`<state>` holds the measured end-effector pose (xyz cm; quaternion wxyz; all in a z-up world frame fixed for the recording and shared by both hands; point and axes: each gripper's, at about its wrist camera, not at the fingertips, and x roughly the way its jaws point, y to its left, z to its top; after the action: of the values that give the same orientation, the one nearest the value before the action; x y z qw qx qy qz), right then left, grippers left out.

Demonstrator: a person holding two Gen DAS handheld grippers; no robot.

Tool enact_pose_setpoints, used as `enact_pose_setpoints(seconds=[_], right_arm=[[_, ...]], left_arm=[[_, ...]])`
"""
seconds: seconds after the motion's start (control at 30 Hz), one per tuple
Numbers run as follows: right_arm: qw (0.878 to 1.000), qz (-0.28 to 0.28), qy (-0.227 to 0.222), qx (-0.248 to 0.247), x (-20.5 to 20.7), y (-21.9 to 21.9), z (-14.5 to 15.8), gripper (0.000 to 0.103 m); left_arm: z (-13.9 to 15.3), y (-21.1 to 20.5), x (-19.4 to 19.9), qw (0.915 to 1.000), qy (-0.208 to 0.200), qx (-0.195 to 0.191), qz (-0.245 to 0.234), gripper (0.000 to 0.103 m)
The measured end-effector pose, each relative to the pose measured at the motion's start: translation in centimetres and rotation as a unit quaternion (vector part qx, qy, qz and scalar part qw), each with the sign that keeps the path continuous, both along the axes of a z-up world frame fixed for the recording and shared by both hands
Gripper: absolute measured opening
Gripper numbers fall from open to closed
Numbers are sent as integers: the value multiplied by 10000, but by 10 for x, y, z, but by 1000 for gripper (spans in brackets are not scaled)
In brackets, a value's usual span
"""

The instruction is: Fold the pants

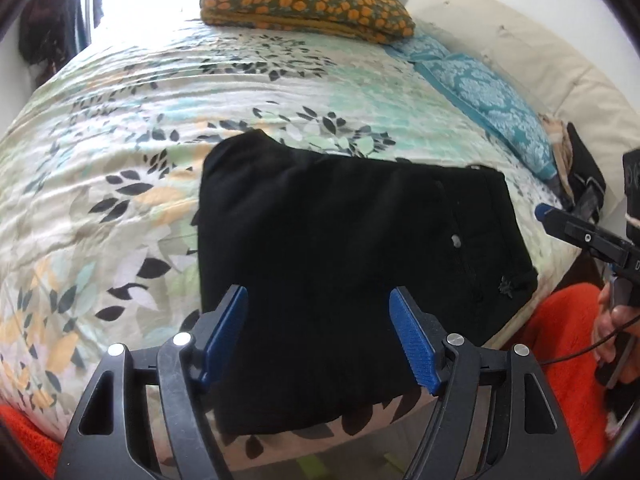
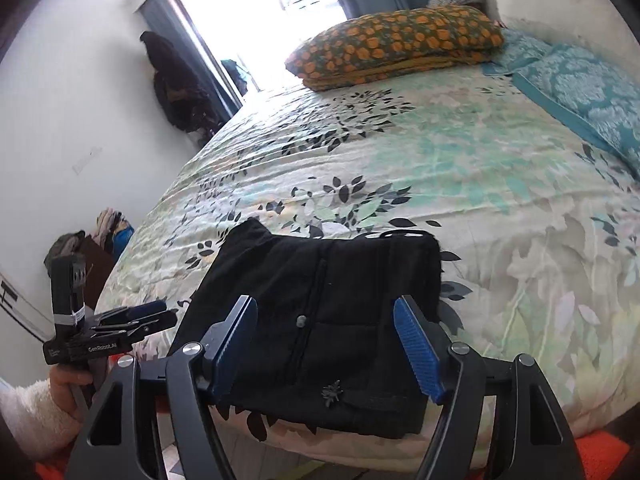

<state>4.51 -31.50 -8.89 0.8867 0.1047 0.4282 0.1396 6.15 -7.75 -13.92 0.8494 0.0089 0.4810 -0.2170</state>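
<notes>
While both tools hang over the near edge of the bed, the scene reads like this from left to right:

Wall side: a white wall [image 2: 72,128] with dark clothing [image 2: 180,80] hanging near a bright window [image 2: 264,16], seen from the right wrist camera; a small heap of clothes [image 2: 100,236] lies low by the bed's left edge.

Left gripper [image 1: 319,334]: its blue pads stand spread wide, with nothing pinched between them; the pants lie beyond and below the fingertips, not touched by the pads. In the right wrist view the same tool shows at the far left, held by a hand [image 2: 70,386] in a fuzzy white sleeve [image 2: 28,412].

Pants [image 1: 352,264]: black, folded into a compact block, lying flat on the floral bedspread [image 1: 120,128] close to the near edge of the bed; a small button [image 2: 301,322] and a little dark ornament [image 2: 332,392] show on top.

Right gripper [image 2: 326,338]: jaws parted wide, pads clear of the fabric, nothing gripped; the folded pants lie just ahead, framed between the two fingers.

Far end of bed: an orange-flowered pillow [image 1: 304,4] lies at the head.

Right side: a teal patterned pillow [image 1: 488,100] lies along the bed's edge, beside a cream padded headboard [image 1: 520,40].

Near right corner: orange-red fabric [image 1: 560,340] shows below the bed edge.
</notes>
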Motion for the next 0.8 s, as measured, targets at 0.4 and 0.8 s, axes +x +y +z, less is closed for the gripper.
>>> enact_pose_setpoints(seconds=[0.4, 0.8], right_arm=[[9998, -113, -81, -169, 29, -16, 0, 68], [9980, -126, 508, -360, 88, -23, -73, 63]], left_arm=[[37, 10, 75, 9997, 116, -198, -130, 79], [-60, 37, 207, 9779, 1012, 76, 1829, 84]])
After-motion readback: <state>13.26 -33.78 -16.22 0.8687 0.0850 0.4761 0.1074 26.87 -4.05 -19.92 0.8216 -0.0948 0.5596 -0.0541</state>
